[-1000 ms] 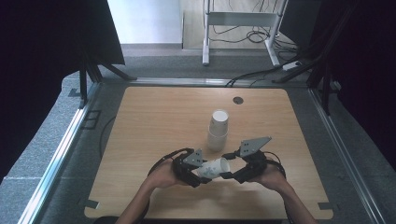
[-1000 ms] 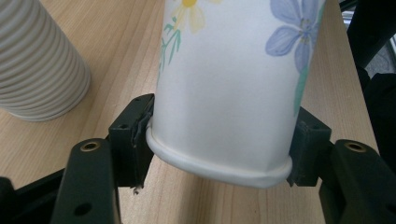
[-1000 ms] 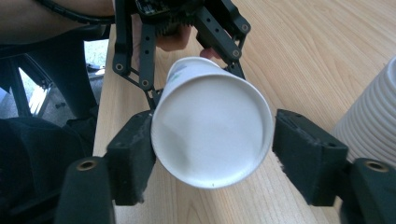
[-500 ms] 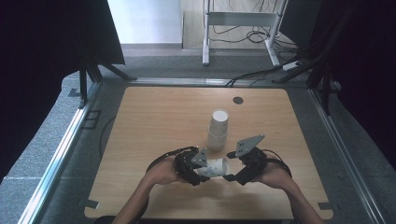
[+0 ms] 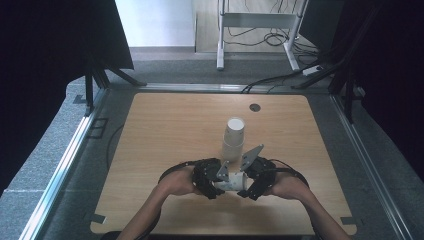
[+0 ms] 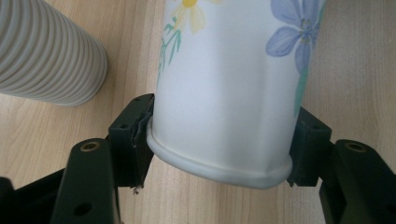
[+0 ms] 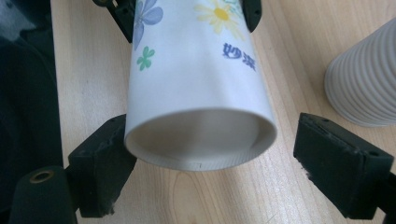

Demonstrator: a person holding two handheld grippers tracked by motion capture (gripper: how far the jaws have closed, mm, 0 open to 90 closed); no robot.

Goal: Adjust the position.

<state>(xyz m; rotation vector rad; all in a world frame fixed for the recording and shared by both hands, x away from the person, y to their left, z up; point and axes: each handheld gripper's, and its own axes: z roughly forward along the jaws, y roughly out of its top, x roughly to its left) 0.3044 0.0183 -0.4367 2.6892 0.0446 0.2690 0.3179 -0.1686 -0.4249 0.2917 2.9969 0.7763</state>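
Wooden table (image 5: 165,150) carries two cup items — one ribbed stack (image 5: 233,137) upright, one flowered paper cup (image 5: 230,182) on its side. Left gripper (image 6: 219,151) clamps the cup's rolled rim between both jaws; right gripper (image 7: 205,161) brackets its base end — one jaw touching, the other apart.

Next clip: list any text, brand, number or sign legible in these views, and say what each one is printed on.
"妙洁": two blue Chinese characters on the side of the flowered paper cup, below the yellow daisy, in the right gripper view; slightly soft, so this reading is tentative.
Ribbed cup stack: no print visible.
High view: the cup is too small there to read anything.
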